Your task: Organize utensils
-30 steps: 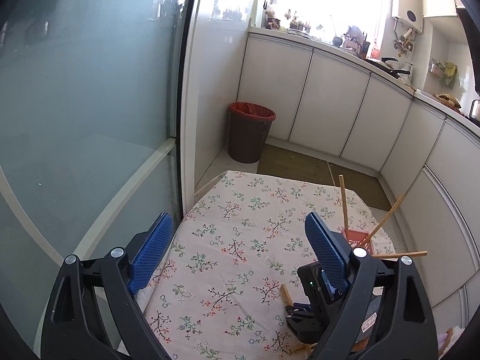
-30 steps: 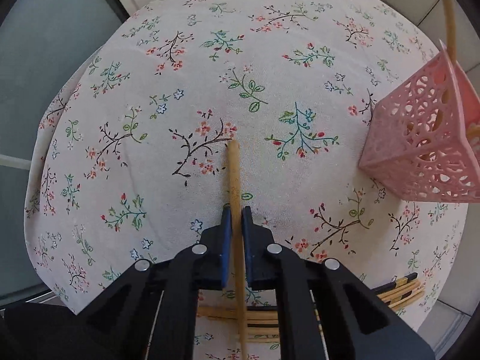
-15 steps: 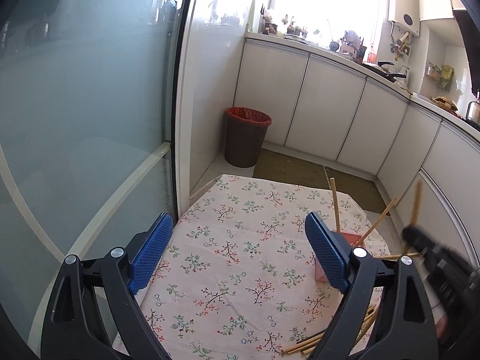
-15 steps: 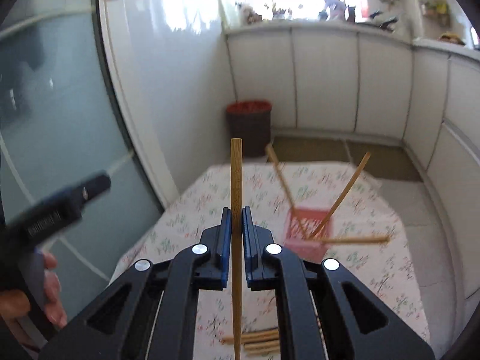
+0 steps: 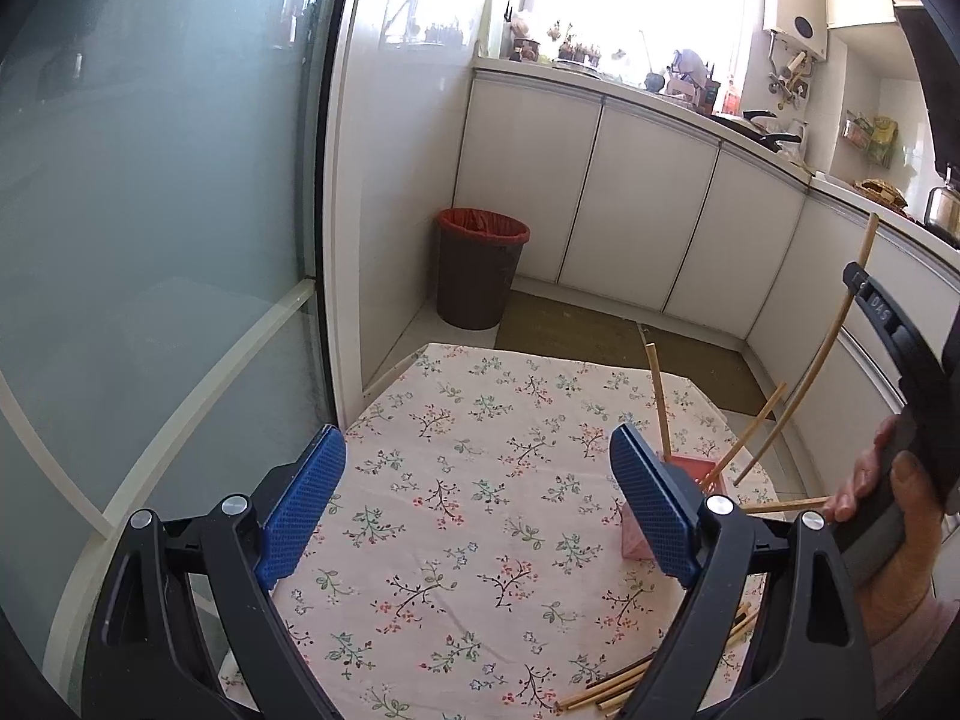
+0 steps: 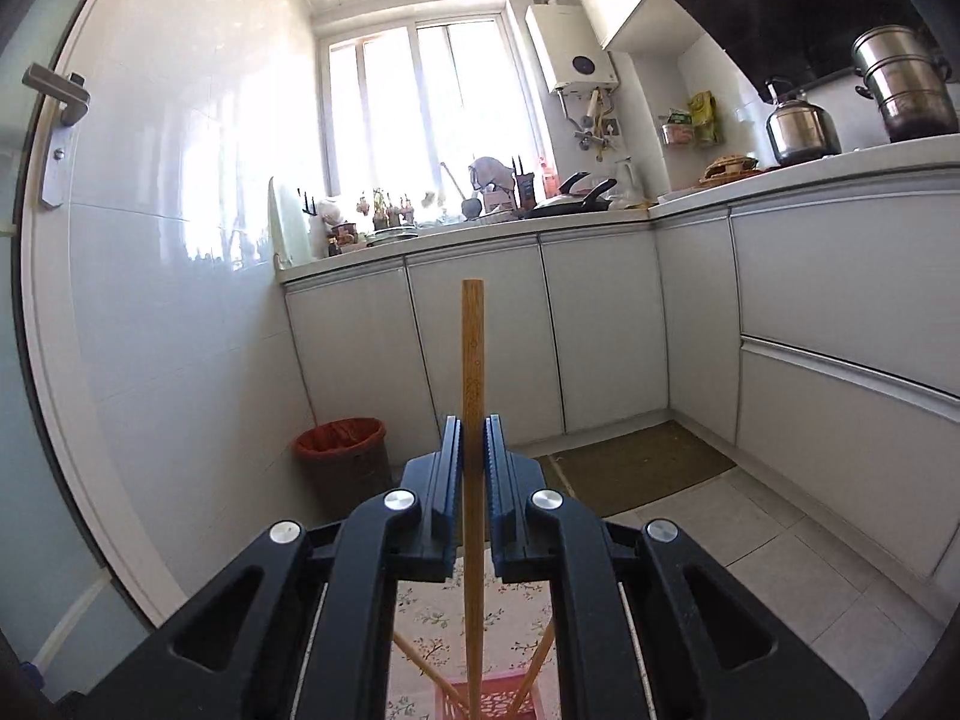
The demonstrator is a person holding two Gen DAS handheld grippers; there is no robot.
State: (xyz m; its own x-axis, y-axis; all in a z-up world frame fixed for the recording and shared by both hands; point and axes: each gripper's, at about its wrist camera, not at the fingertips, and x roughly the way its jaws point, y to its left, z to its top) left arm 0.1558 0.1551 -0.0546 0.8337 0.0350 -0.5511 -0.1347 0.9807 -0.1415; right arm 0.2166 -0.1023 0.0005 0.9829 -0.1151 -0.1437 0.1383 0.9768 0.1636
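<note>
Chopstick (image 6: 472, 396) upright, pinched in your right gripper (image 6: 472, 441) over pink holder (image 6: 486, 701); left gripper (image 5: 477, 516) wide, empty (w/ nothing between).

your surface (image 5: 456, 480) wears a cloth printed with small flower sprigs. on it near the right edge stands the pink basket (image 5: 696, 471) with chopsticks leaning out, and a loose bundle of chopsticks (image 5: 606, 693) lies flat at the near right corner.

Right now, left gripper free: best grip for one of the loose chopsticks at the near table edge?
Take a loose chopstick mid-shaft from above, left gripper jaws across it. They lie flat on the tablecloth, bunched, so pick the outermost one.
</note>
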